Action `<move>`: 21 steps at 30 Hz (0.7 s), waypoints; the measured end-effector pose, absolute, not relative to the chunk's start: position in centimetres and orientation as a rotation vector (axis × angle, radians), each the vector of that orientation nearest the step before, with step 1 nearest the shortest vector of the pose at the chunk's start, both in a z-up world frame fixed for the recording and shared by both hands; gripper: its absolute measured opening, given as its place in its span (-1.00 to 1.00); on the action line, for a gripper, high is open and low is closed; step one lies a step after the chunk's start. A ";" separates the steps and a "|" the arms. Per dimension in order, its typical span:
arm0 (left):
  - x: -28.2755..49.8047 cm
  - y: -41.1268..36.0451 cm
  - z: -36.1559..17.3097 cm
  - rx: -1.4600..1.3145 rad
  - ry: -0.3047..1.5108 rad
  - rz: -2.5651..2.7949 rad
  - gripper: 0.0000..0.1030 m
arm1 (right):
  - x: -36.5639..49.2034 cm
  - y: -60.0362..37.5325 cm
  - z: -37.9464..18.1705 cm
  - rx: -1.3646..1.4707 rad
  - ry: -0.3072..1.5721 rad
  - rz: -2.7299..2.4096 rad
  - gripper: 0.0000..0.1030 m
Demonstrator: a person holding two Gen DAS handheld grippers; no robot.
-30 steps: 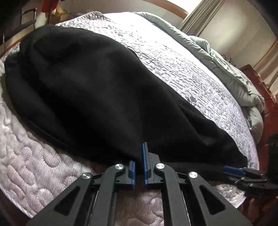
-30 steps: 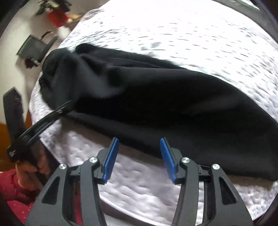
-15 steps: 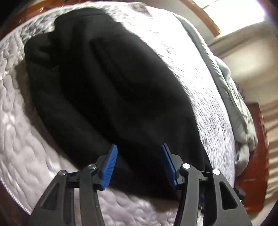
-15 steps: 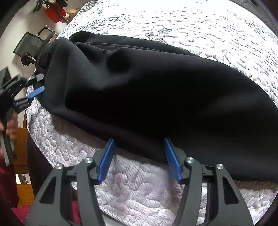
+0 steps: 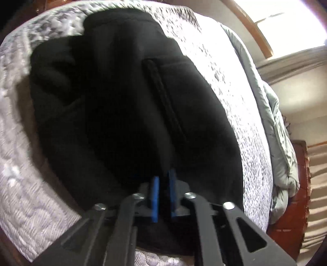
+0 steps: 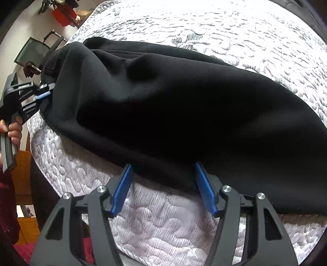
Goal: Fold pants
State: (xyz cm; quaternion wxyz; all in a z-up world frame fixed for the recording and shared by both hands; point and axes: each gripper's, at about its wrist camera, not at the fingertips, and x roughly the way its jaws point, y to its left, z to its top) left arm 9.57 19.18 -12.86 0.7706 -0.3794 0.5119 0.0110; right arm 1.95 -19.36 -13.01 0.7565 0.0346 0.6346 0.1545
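Black pants (image 5: 122, 102) lie lengthwise on a white quilted bed (image 5: 20, 184). My left gripper (image 5: 163, 176) is shut on a fold of their near edge, with dark cloth pinched between the blue pads. In the right wrist view the pants (image 6: 184, 112) stretch from upper left to right, and the left gripper (image 6: 44, 92) grips their left end, held by a hand (image 6: 12, 129). My right gripper (image 6: 162, 164) stands open at the near hem. The cloth's edge lies between its fingers (image 6: 122, 188), which are spread wide and do not press on it.
A grey duvet (image 5: 282, 143) is bunched along the bed's far right side, beside a wooden bed frame (image 5: 292, 204). A black chair (image 6: 34, 53) and a red object (image 6: 63, 15) stand off the bed at upper left. The mattress edge (image 6: 163, 235) runs just below my right gripper.
My left gripper slid along the pants' near edge, opened, then shut on the cloth, rolling as it went. My right gripper spread wider and sank onto the hem.
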 end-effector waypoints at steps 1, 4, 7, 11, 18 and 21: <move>9.1 19.1 -12.4 -0.813 1.082 0.032 -0.93 | 2.0 -19.4 -13.0 0.077 1.384 0.337 0.20; 6.6 18.2 -10.1 -0.737 0.978 0.054 -0.93 | 2.1 -19.8 -12.9 0.094 1.389 0.339 0.20; 2.6 17.4 -8.5 -0.677 0.883 0.109 -0.93 | 2.2 -20.5 -12.6 0.140 1.389 0.345 0.20; 0.9 16.9 -10.7 -0.634 0.923 0.156 -0.93 | 2.4 -21.4 -12.6 0.168 1.397 0.364 0.19; 3.3 16.3 -12.4 -0.593 1.034 0.139 -0.83 | 2.2 -21.6 -12.5 0.179 1.383 0.364 0.20; 2.6 15.4 -10.3 -0.567 1.030 0.141 -0.76 | 1.6 -22.6 -11.7 0.184 1.361 0.356 0.20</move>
